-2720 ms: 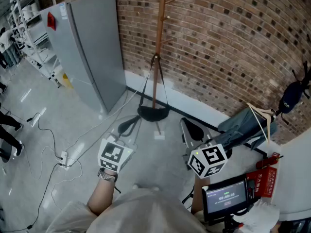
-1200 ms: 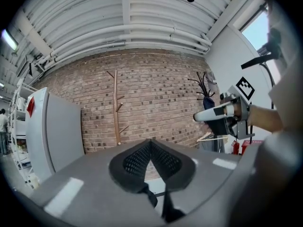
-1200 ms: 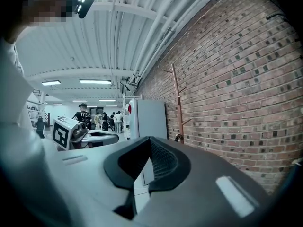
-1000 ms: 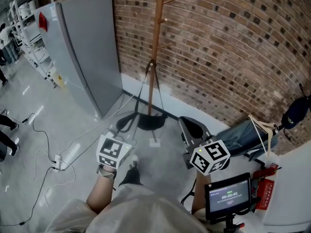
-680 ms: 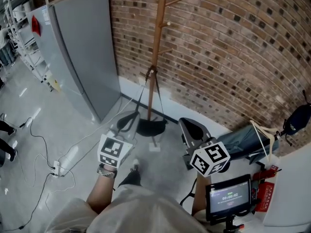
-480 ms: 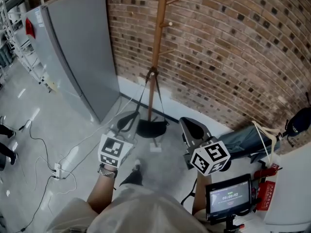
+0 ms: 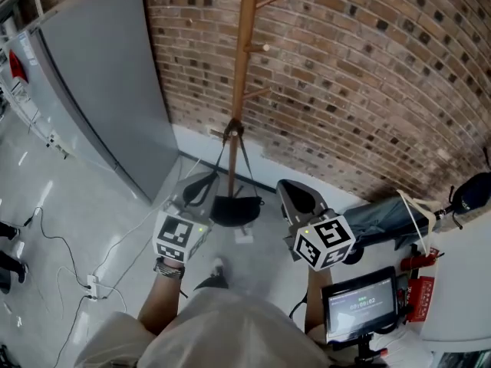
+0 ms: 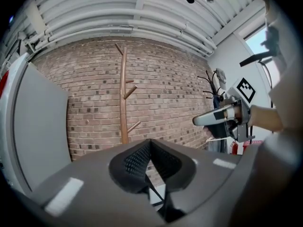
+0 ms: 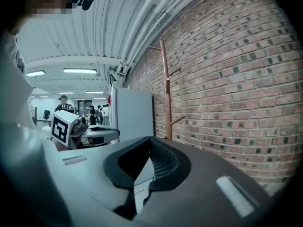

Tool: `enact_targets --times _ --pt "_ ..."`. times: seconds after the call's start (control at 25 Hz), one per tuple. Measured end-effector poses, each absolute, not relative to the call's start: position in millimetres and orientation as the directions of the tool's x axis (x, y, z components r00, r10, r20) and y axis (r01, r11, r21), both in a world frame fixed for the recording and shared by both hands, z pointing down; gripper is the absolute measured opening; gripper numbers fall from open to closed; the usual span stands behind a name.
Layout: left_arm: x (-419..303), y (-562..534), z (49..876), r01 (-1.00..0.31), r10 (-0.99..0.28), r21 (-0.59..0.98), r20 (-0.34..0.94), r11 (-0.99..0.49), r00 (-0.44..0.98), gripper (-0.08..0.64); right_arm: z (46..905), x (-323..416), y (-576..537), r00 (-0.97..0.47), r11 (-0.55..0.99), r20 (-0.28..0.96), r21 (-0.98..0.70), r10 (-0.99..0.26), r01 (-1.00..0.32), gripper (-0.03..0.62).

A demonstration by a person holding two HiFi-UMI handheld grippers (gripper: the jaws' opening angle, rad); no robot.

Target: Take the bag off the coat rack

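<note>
We have done nothing yet: the black soft bag [image 7: 234, 209] hangs by its straps low on the brown wooden coat rack [image 7: 244, 60]. Our left gripper [image 7: 201, 188] and right gripper [image 7: 287, 188], both closed and empty, have yet to reach it.

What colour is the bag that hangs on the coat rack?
The bag is black, clearest in the head view.

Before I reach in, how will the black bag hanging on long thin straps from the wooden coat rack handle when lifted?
The black bag sags into a shallow curve, so it is probably soft and floppy. Its long thin straps hang taut from a low peg, so it will likely swing.
</note>
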State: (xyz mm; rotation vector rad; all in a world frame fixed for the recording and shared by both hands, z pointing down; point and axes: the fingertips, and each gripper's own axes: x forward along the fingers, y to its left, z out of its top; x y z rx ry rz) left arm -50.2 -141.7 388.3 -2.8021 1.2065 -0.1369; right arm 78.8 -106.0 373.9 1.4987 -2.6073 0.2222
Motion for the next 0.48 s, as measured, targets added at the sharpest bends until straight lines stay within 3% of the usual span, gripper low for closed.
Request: enact_targets --times 0.28,0.48 --pt "-50 -191 394 -0.704 -0.711 -0.102 0.07 -0.702 0.699 0.0 381 73 -154 -0.469 0.469 0.214 -0.055 -0.857 -0.882 0.007" --pt "-55 -219 396 -0.692 -0.698 -0.097 0.06 -0.716 0.714 0.0 391 66 -186 -0.442 0.44 0.237 -0.064 -0.865 -0.896 0.057"
